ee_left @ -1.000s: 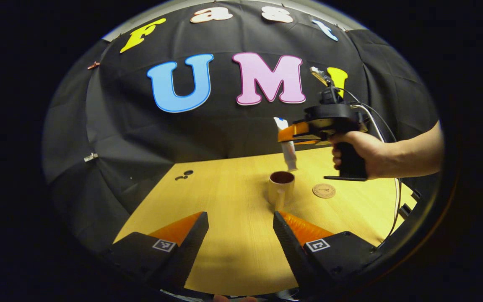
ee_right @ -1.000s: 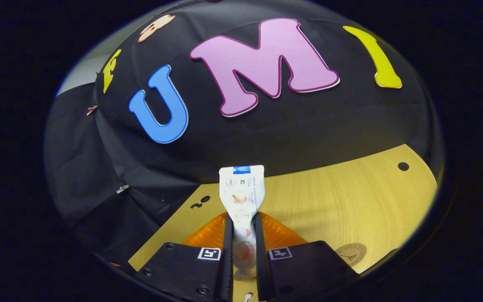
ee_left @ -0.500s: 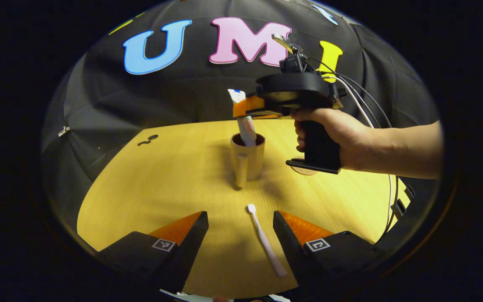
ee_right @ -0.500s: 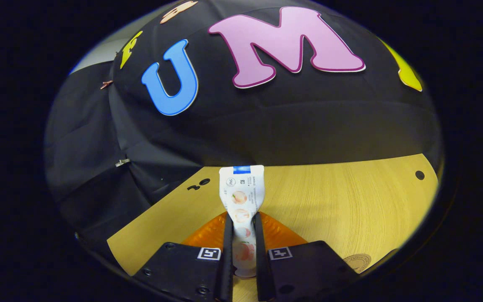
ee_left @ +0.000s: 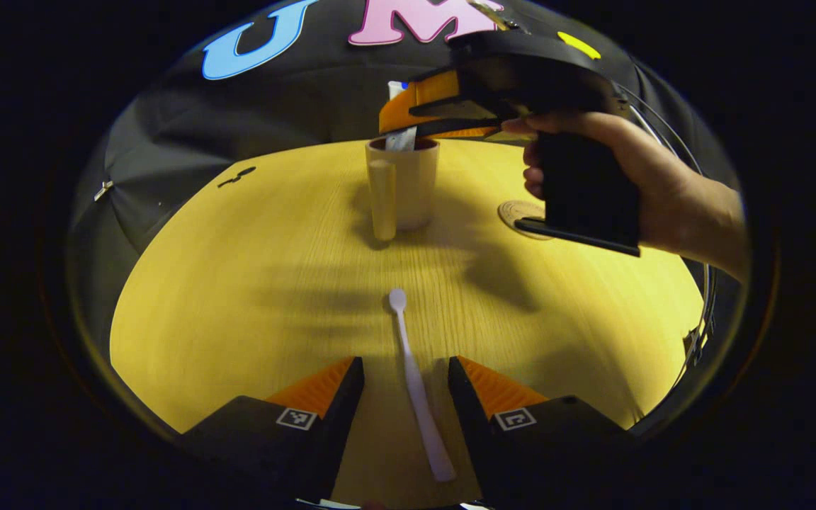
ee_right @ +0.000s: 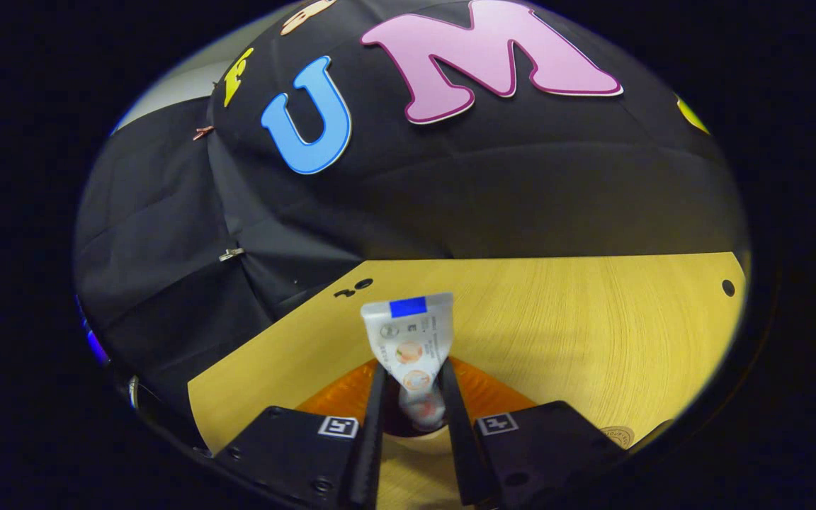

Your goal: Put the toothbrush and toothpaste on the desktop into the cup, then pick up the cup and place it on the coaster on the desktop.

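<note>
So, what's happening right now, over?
Right gripper releasing toothpaste into cup. Left gripper open over toothbrush. Coaster free.

In the left gripper view, broad bare desktop (ee_left: 238,283) is left open at centre left. The cup (ee_left: 408,184) mouth at upper centre is blocked from above by the right gripper (ee_left: 397,127) and the toothpaste (ee_left: 399,139); the coaster (ee_left: 521,212) is partly covered by the hand (ee_left: 635,177).

Left gripper view low and back over the desktop (ee_left: 238,283); right gripper view close above the shared cup (ee_left: 403,185).
</note>
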A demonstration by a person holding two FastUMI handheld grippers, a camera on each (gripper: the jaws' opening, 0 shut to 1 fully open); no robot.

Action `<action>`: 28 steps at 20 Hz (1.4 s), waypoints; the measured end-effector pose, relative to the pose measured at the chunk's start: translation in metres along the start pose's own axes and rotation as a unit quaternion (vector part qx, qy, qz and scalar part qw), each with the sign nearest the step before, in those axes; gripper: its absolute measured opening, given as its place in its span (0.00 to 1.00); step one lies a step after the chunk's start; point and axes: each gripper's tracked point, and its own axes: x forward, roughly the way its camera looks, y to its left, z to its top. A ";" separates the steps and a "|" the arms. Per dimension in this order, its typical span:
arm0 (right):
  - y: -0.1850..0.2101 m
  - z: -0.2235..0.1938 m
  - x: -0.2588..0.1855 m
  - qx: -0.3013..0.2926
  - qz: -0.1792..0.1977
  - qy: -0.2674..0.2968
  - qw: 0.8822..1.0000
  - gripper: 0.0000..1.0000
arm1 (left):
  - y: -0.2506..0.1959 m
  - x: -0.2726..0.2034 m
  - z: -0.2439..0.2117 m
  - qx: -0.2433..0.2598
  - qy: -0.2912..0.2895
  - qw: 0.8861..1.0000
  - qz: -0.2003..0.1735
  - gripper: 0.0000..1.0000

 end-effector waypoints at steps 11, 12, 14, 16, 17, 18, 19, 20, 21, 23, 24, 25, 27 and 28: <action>-0.024 0.067 -0.066 0.060 0.015 -0.077 0.995 0.59 | -0.018 0.010 0.004 0.012 0.005 1.000 0.001 0.13; -0.027 0.069 -0.073 0.063 0.013 -0.079 0.995 0.59 | -0.018 0.010 0.006 0.011 0.008 1.000 -0.001 0.09; -0.034 0.068 -0.087 0.064 0.005 -0.079 0.995 0.59 | -0.018 0.008 0.013 0.006 0.002 1.000 -0.012 0.06; -0.042 0.063 -0.096 0.057 -0.010 -0.075 0.995 0.59 | -0.015 0.001 0.032 0.001 -0.031 0.999 -0.022 0.06; -0.045 0.060 -0.102 0.057 -0.016 -0.073 0.996 0.59 | -0.014 -0.006 0.047 -0.001 -0.050 0.998 -0.026 0.06; -0.048 0.056 -0.105 0.061 -0.021 -0.070 0.995 0.59 | -0.013 -0.013 0.063 -0.005 -0.069 0.997 -0.030 0.06; -0.052 0.052 -0.109 0.065 -0.027 -0.066 0.995 0.59 | -0.008 -0.023 0.080 -0.011 -0.090 0.995 -0.034 0.06; -0.054 0.047 -0.112 0.068 -0.034 -0.064 0.995 0.59 | -0.003 -0.032 0.099 -0.018 -0.111 0.993 -0.036 0.06; -0.057 0.043 -0.115 0.070 -0.041 -0.062 0.995 0.59 | 0.002 -0.041 0.118 -0.025 -0.133 0.990 -0.039 0.06; -0.058 0.030 -0.120 0.073 -0.051 -0.054 0.995 0.59 | 0.008 -0.058 0.157 -0.043 -0.174 0.983 -0.048 0.06; -0.056 0.025 -0.123 0.075 -0.054 -0.050 0.994 0.59 | 0.012 -0.066 0.176 -0.050 -0.196 0.978 -0.056 0.06; -0.055 0.020 -0.125 0.078 -0.056 -0.048 0.994 0.59 | 0.014 -0.069 0.198 -0.057 -0.220 0.972 -0.062 0.06; -0.052 0.012 -0.129 0.086 -0.061 -0.046 0.993 0.59 | 0.019 -0.077 0.242 -0.076 -0.269 0.957 -0.079 0.06; -0.050 0.007 -0.132 0.091 -0.063 -0.045 0.993 0.59 | 0.019 -0.080 0.261 -0.088 -0.293 0.948 -0.089 0.06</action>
